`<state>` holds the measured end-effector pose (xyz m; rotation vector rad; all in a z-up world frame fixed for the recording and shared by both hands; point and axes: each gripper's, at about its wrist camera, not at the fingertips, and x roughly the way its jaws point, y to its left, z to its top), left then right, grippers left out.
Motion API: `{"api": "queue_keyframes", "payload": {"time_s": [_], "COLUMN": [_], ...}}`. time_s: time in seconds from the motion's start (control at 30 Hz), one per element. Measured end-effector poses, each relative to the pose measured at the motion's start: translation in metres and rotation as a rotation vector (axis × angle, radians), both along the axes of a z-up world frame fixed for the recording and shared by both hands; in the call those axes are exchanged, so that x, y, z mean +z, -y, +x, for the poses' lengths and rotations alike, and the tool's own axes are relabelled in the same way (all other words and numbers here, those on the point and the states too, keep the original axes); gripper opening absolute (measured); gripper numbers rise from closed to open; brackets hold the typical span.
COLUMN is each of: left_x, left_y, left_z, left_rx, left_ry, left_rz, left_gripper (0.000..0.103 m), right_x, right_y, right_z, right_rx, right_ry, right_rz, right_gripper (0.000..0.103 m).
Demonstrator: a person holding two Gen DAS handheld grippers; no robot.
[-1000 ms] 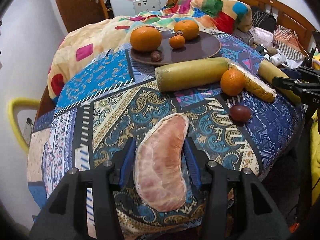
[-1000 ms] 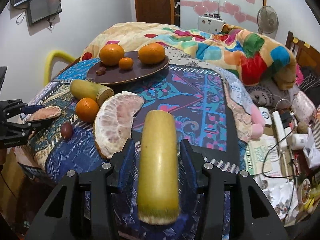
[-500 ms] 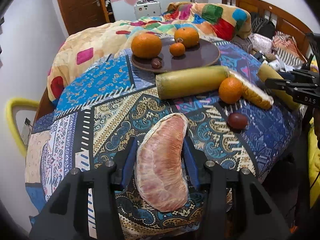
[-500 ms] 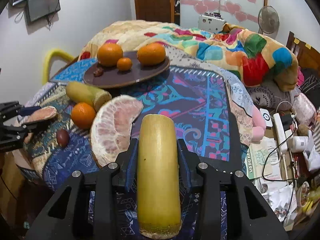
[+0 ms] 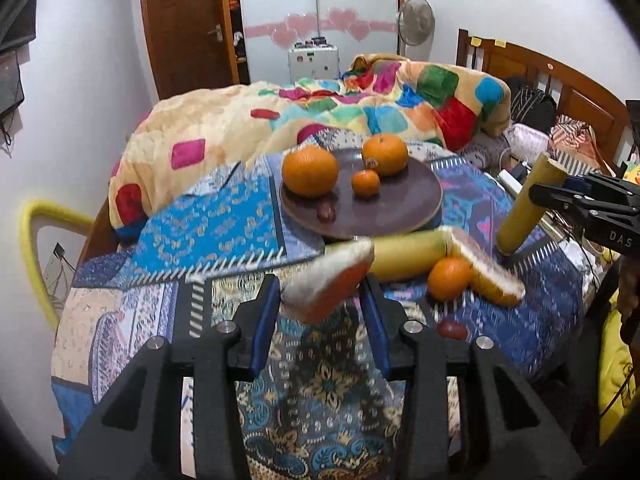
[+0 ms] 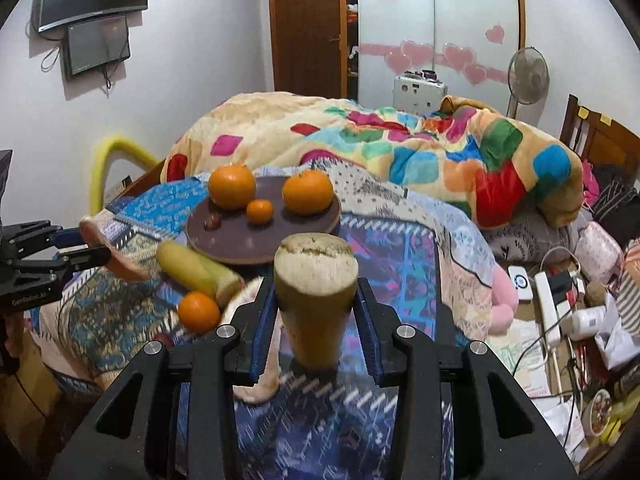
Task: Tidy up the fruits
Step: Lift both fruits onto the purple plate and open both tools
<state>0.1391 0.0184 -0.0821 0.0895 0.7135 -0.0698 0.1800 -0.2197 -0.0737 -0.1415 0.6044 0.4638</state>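
Note:
My left gripper (image 5: 320,304) is shut on a pink pomelo segment (image 5: 328,284) and holds it above the patterned cloth. My right gripper (image 6: 316,312) is shut on a yellow-green sugarcane piece (image 6: 316,292), tilted up on end; it also shows in the left wrist view (image 5: 528,204). A dark round plate (image 5: 408,204) holds two large oranges (image 5: 310,170), a small orange (image 5: 365,182) and a brown date (image 5: 326,211). A second cane piece (image 5: 408,254), a loose orange (image 5: 449,279), a pomelo wedge (image 5: 490,276) and a dark date (image 5: 452,329) lie on the cloth.
The table with the patterned cloth (image 5: 224,216) stands against a bed with a colourful quilt (image 5: 360,108). A yellow chair back (image 5: 36,240) is at the left. A power strip and clutter (image 6: 560,312) lie on the right.
Both grippers have lifted their fruit off the cloth. The pomelo segment rose and tipped up; the cane piece was raised from lying flat to standing on end.

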Motion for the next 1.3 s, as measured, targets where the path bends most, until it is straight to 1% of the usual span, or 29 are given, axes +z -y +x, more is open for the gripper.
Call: {"api": "queue_keyframes", "payload": {"time_s": [0.2, 0.47, 0.57, 0.77, 0.9, 0.97, 1.13, 1.3], "left_x": [0.013, 0.026, 0.027, 0.023, 0.015, 0.010, 0.002, -0.001], "left_y": [0.004, 0.007, 0.012, 0.021, 0.024, 0.025, 0.027, 0.027], "left_z": [0.016, 0.037, 0.047, 0.066, 0.079, 0.086, 0.102, 0.113], "left_rx": [-0.010, -0.040, -0.051, -0.097, -0.116, -0.130, -0.134, -0.129], "left_ry": [0.030, 0.050, 0.050, 0.028, -0.001, -0.024, -0.049, -0.042], "left_rz": [-0.028, -0.059, -0.044, -0.040, -0.063, -0.074, -0.076, -0.067], "left_gripper": [0.039, 0.039, 0.039, 0.039, 0.039, 0.039, 0.039, 0.039], "right_x": [0.013, 0.021, 0.021, 0.019, 0.014, 0.014, 0.008, -0.001], "right_y": [-0.012, -0.027, -0.034, -0.047, -0.056, -0.059, -0.064, -0.072], "right_z": [0.009, 0.025, 0.034, 0.050, 0.062, 0.069, 0.088, 0.092], "right_rx": [0.021, 0.046, 0.049, 0.058, 0.062, 0.060, 0.059, 0.082], "right_ry": [0.035, 0.059, 0.059, 0.052, 0.052, 0.047, 0.027, 0.025], "right_rz": [0.018, 0.030, 0.026, 0.004, -0.020, -0.011, 0.009, 0.006], "right_gripper": [0.035, 0.035, 0.035, 0.035, 0.035, 0.035, 0.035, 0.035]}}
